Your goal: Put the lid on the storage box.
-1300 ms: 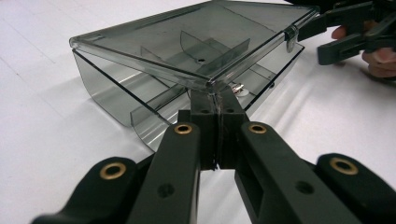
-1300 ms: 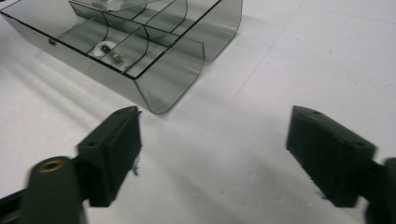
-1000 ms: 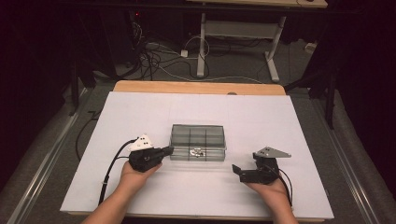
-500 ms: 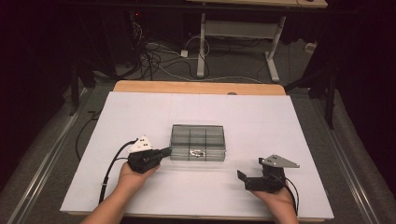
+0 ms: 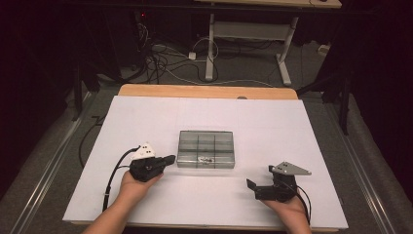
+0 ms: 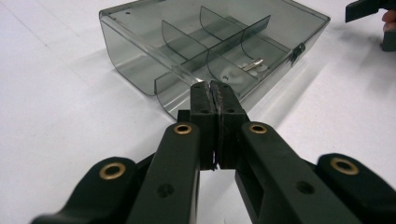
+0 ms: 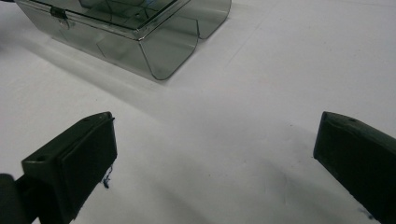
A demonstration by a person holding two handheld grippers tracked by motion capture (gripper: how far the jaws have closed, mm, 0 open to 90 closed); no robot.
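Smoked-clear plastic organiser box (image 5: 206,149) sits mid-table on the white sheet (image 5: 292,126), lid down, latch (image 6: 296,50) on its near long side. Inside, curved dividers split it into compartments; a small metal piece (image 6: 252,65), shape unclear, lies in one near the latch.

Left gripper (image 5: 168,159): jaws pressed together, nothing between them, tips just beside the box's left end at its near corner; whether they touch the wall cannot be told. Right gripper (image 5: 257,184): jaws spread wide, empty, resting low on the table well apart from the box, aimed toward its near right corner.

Risks, as judged from here:
- Box is light, glossy, hard plastic on a smooth sheet. A push from the closed left gripper alone would likely slide or spin it rather than brace it.
- Rounded corners and slick walls offer the pads little purchase; a pinch could slip off.
- Latch is small. The wide right gripper coming in at an angle may miss it or shove the box toward the left gripper.
- If the lid springs open abruptly, the loose metal piece could jump between compartments or out.

Gripper pads: matte black, blocky, with brass-coloured pivot rivets.
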